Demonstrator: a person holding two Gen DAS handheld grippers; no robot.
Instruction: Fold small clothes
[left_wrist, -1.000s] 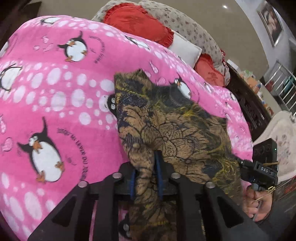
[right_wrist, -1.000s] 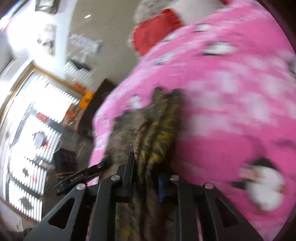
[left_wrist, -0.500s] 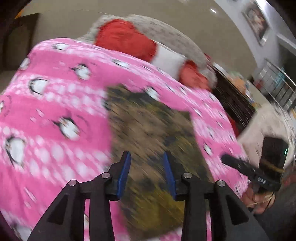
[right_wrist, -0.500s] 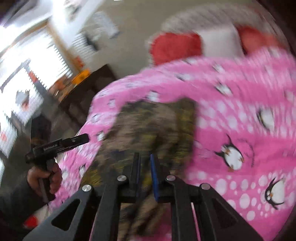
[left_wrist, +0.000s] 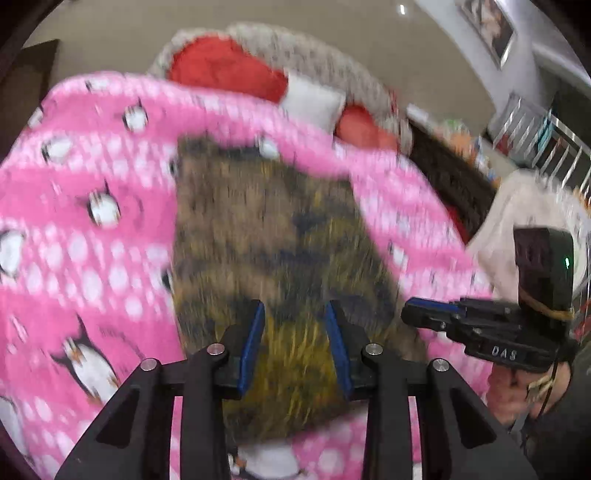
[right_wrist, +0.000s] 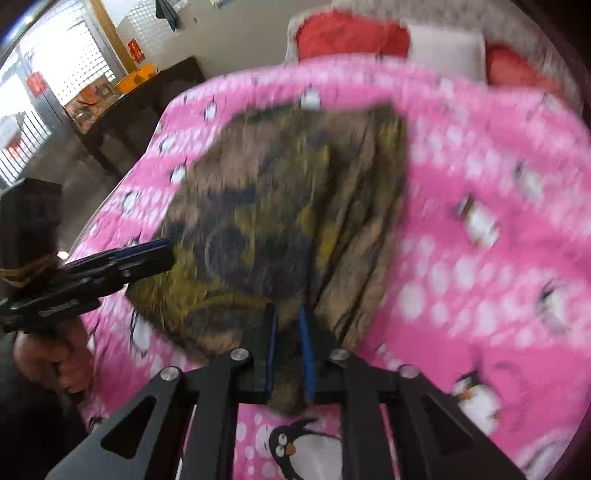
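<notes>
A small brown, yellow and dark patterned garment (left_wrist: 273, 240) lies spread on a pink penguin blanket (left_wrist: 92, 258); it also shows in the right wrist view (right_wrist: 280, 206). My left gripper (left_wrist: 294, 325) is open and empty above the garment's near edge. My right gripper (right_wrist: 287, 321) has its jaws close together over the garment's near corner; the blur hides whether cloth is pinched. The right gripper shows at the garment's right side in the left wrist view (left_wrist: 417, 314). The left gripper shows at the garment's left side in the right wrist view (right_wrist: 162, 251).
Red (left_wrist: 225, 66) and white (left_wrist: 314, 103) cushions lie at the blanket's far end. A dark wooden table (right_wrist: 147, 96) stands left of the bed. A cream cloth (left_wrist: 524, 206) lies to the right. The pink blanket (right_wrist: 498, 221) stretches right of the garment.
My left gripper has let go of the garment and opened. Both grippers have pulled back and the garment now lies spread on the blanket.
</notes>
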